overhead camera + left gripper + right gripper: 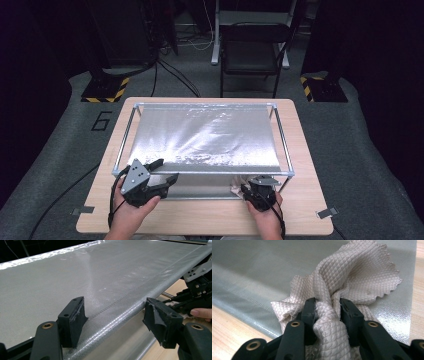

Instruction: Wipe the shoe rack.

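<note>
Nearest the camera in the high view, two forearms are coming in from the bottom edge, each hand wrapped around a gripper. The left gripper (pixel 161 171) is sitting at lower left, its jaws standing wide apart and pointing toward the near rail of the metal frame (pixel 283 142) on the table (pixel 310 210). The left gripper view is showing those jaws straddling the front edge of the silvery sheet (pixel 100 277) without pressing it. The right gripper (pixel 248 189) is lying at lower centre-right, below that rail. The right gripper view is revealing what the high view is hardly showing: its narrow jaws are pinching a bunched, quilted cream cloth (pixel 352 277), which is lying on the hanging part of the sheet.
</note>
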